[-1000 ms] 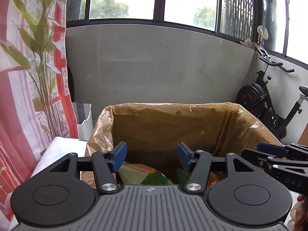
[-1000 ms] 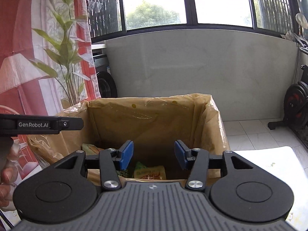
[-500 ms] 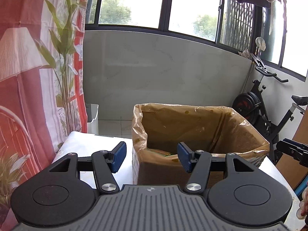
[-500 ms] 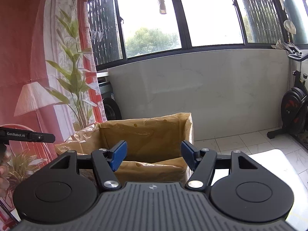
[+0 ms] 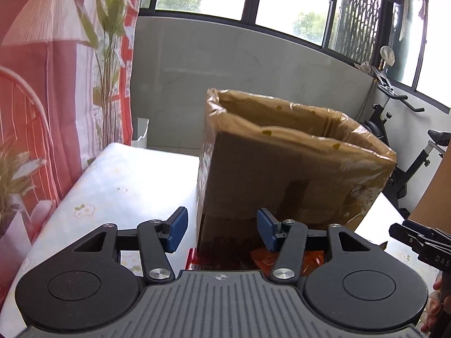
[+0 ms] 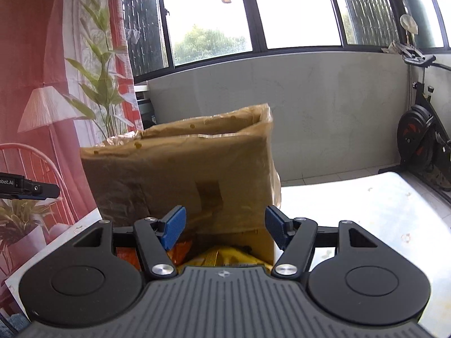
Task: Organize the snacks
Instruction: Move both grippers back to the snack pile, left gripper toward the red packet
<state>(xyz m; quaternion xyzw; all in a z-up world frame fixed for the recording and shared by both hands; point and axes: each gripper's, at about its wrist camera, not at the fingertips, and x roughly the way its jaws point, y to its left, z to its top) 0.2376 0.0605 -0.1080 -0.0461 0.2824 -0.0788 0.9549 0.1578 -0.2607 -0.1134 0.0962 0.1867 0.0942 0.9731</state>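
Plastic-lined cardboard box (image 5: 282,169), crinkly snack packets (image 6: 225,255) at its base; left gripper (image 5: 222,232), right gripper (image 6: 225,226) spread wide

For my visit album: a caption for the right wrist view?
Open right gripper before a plastic-lined cardboard box, snack packets below its fingers.

1 box (image 5: 282,169), 3 snack pkts (image 6: 225,256), 2 tools (image 5: 221,232).
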